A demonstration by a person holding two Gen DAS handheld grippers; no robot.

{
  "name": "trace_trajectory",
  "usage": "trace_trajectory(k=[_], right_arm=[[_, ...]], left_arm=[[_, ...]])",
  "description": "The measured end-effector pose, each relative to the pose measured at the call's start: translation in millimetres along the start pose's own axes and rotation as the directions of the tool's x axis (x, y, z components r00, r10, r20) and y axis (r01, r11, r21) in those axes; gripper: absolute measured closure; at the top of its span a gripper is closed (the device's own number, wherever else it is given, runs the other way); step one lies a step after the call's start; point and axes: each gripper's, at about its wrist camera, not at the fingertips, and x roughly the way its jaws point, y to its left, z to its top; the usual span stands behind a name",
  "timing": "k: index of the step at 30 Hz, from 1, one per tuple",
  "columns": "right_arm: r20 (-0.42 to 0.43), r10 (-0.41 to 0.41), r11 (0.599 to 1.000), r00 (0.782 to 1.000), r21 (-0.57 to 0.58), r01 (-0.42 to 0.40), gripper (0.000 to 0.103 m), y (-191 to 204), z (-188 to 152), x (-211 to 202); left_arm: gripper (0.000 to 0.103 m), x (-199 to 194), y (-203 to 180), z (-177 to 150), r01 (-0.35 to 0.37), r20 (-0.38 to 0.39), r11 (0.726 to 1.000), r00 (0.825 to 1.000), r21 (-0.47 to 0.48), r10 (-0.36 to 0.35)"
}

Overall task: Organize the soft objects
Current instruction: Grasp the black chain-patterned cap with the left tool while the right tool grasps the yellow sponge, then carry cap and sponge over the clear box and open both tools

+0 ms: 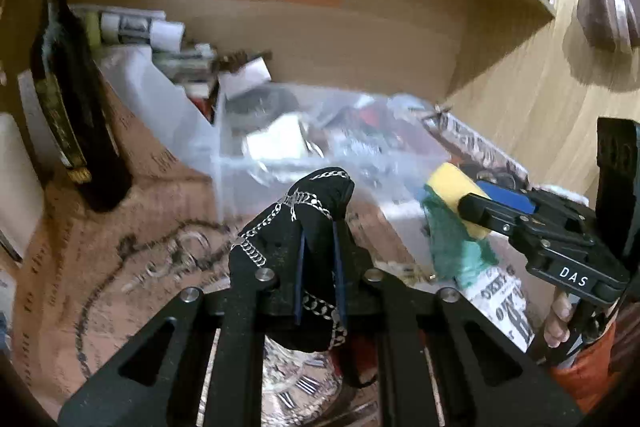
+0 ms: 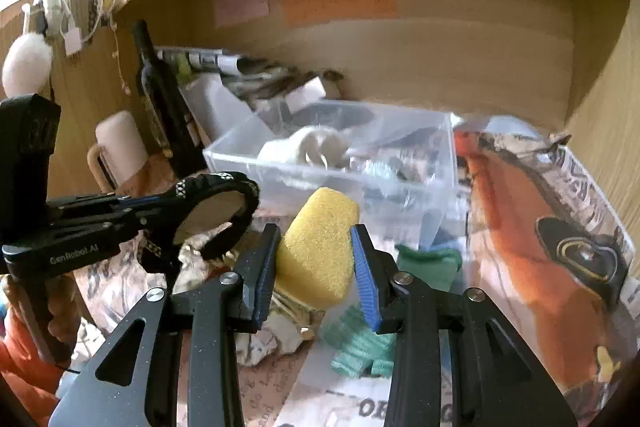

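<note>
Black fabric piece with a silver chain print [image 1: 316, 223] is pinched in the left tool [image 1: 320, 255], blue pads pressed tight on the cloth so it bunches up and stands above the fingertips, rest hanging below the jaws. From the right wrist view the same piece [image 2: 218, 211] reads as a looped band, held off the surface. Yellow sponge [image 2: 320, 247] sits squeezed between the right tool [image 2: 316, 267] pads, gripped across its width, sides slightly dented; that grip suits a soft block, judged firm enough to carry. In the left wrist view the sponge [image 1: 456, 199] shows at the right, clear of the surface. Both items held up in front of the clear plastic bin [image 2: 332, 163], which sits farther back and already holds mixed clutter; likely the drop target, but cannot confirm. Green knitted cloth [image 2: 360, 343] lies on the surface under and just right of the right tool, not held, another soft thing probably left to sort. Dark bottle [image 1: 76, 107] stands far left, an orange printed bag [image 2: 532, 247] at right, both out of the way. Surface is covered with printed paper [image 1: 100, 227].
</note>
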Motion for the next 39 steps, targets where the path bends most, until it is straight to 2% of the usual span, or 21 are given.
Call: trace_trajectory(k=[5, 10, 16, 20, 30, 39], right_arm=[[0.054, -0.017, 1.0, 0.998, -0.005, 0.018, 0.07, -2.3, 13.7, -7.8], [0.108, -0.023, 1.0, 0.994, -0.008, 0.024, 0.07, -5.0, 29.7, -14.0], [0.163, -0.033, 0.999, 0.986, -0.014, 0.035, 0.07, -8.8, 51.2, -12.6], [0.186, -0.04, 0.999, 0.982, -0.02, 0.044, 0.07, -11.1, 64.8, -8.4], [0.172, -0.024, 0.997, 0.985, -0.067, 0.036, 0.07, -5.0, 89.8, 19.5], [0.048, -0.055, 0.996, 0.997, -0.062, 0.058, 0.07, -10.1, 91.4, 77.0]], left_arm=[[0.091, -17.5, -0.6, 20.8, -0.016, 0.085, 1.0, 0.996, 0.015, 0.015], [0.091, -29.4, -0.7, 43.6, -0.04, 0.178, 0.999, 0.983, 0.016, 0.037], [0.091, -29.8, 3.8, 71.1, -0.048, 0.238, 0.999, 0.97, 0.001, 0.047], [0.091, -22.6, 4.5, 89.3, -0.082, 0.269, 0.997, 0.96, 0.0, 0.079], [0.091, 22.8, 20.6, 114.7, -0.168, 0.23, 0.985, 0.958, -0.028, 0.17], [0.091, 85.0, 41.0, 114.9, -0.149, 0.082, 0.988, 0.985, -0.05, 0.152]])
